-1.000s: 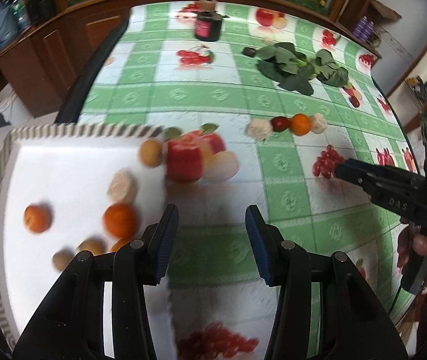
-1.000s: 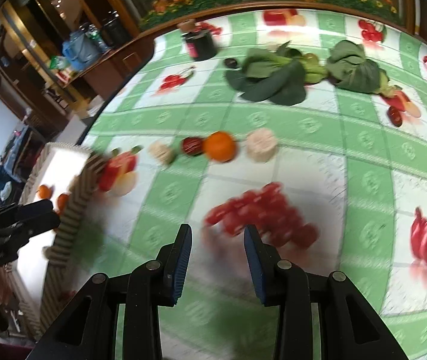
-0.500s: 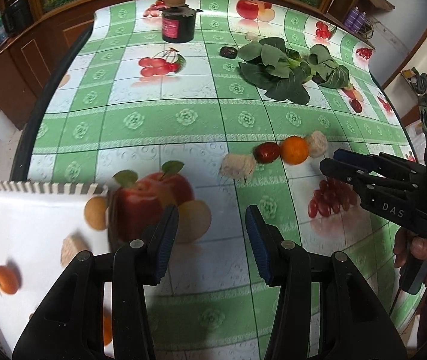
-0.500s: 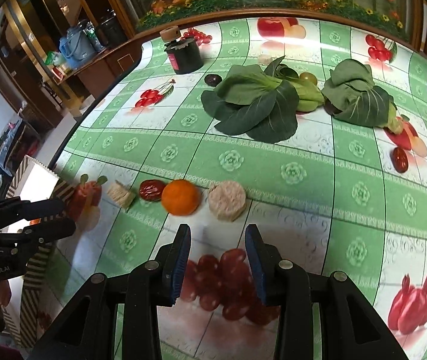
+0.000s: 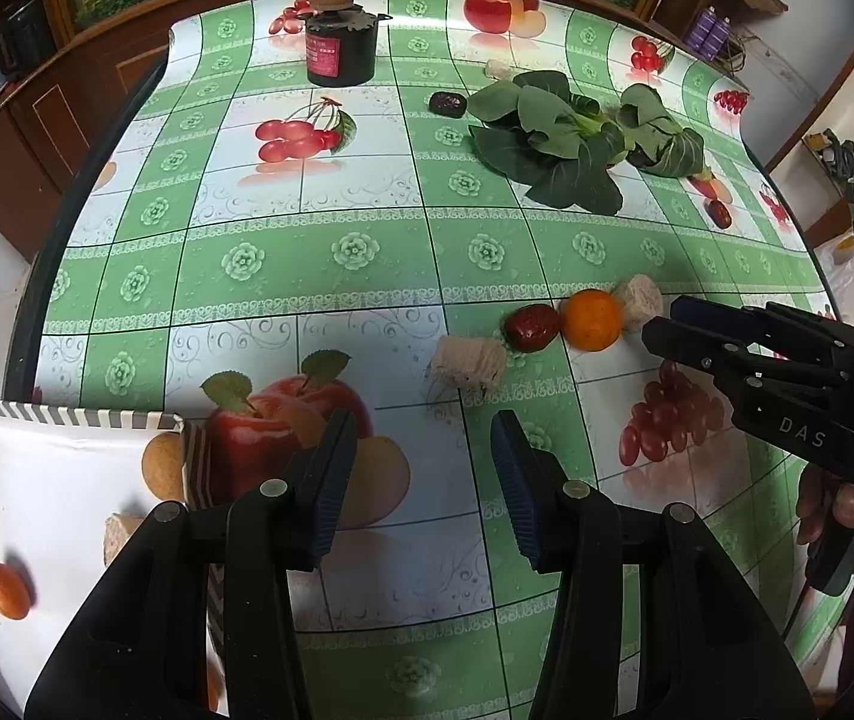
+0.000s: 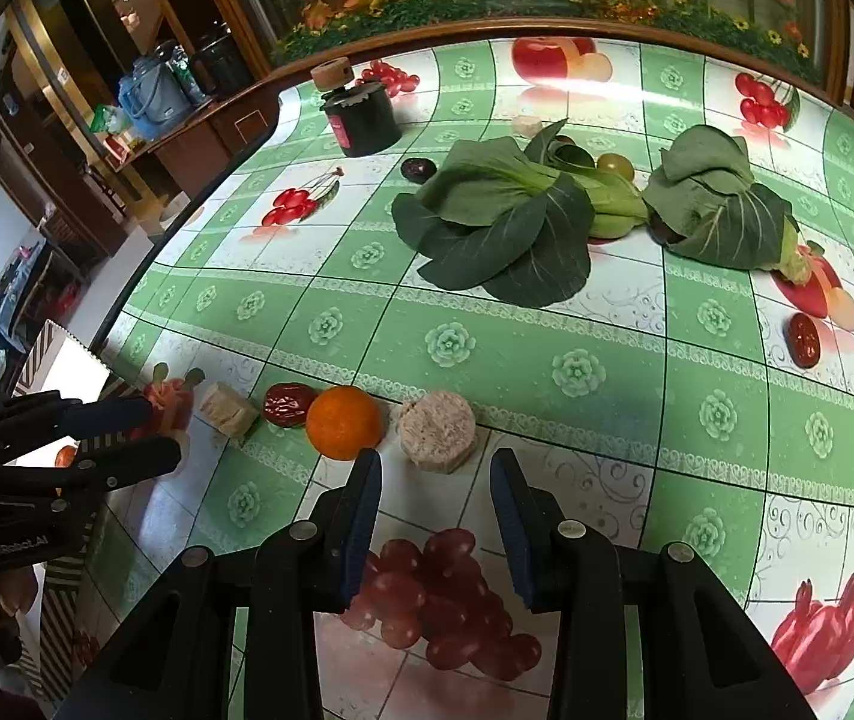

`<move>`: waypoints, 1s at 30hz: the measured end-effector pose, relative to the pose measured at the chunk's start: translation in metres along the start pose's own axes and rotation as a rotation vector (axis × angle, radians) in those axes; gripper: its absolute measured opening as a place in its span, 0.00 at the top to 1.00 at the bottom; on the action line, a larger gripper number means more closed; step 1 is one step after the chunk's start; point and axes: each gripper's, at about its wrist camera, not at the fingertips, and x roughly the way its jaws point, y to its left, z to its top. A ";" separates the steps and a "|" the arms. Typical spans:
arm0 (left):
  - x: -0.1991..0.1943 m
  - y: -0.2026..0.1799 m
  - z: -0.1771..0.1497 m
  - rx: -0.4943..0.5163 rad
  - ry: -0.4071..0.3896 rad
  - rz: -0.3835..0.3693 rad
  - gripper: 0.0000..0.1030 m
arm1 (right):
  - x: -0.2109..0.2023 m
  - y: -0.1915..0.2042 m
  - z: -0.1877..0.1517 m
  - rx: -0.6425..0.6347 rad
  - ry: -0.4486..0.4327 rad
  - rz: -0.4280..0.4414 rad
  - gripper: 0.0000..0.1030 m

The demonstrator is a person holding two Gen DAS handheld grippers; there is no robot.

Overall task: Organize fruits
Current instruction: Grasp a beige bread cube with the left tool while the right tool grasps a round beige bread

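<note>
both jaws wide, empty; right gripper (image 6: 434, 501) just short of orange (image 6: 344, 422); left gripper (image 5: 423, 468) by tray (image 5: 66, 468) edge.

Left gripper (image 5: 423, 483): jaws apart, empty, lower centre. Orange (image 5: 590, 319) mid-right, touching a red date (image 5: 532, 327) (right gripper (image 5: 664, 324) just beside).

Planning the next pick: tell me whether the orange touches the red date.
Touching: in the right wrist view the orange presses against the red date, no tablecloth between them.
</note>
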 end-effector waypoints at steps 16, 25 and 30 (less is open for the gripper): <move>0.015 -0.010 0.010 0.059 -0.003 -0.008 0.55 | 0.014 -0.004 0.011 -0.044 0.012 0.001 0.65; 0.031 -0.011 0.019 0.063 0.005 -0.033 0.55 | 0.017 -0.008 0.014 -0.014 -0.004 0.044 0.72; 0.031 -0.010 0.019 0.063 -0.023 -0.049 0.64 | 0.015 -0.008 0.012 -0.010 -0.008 0.053 0.73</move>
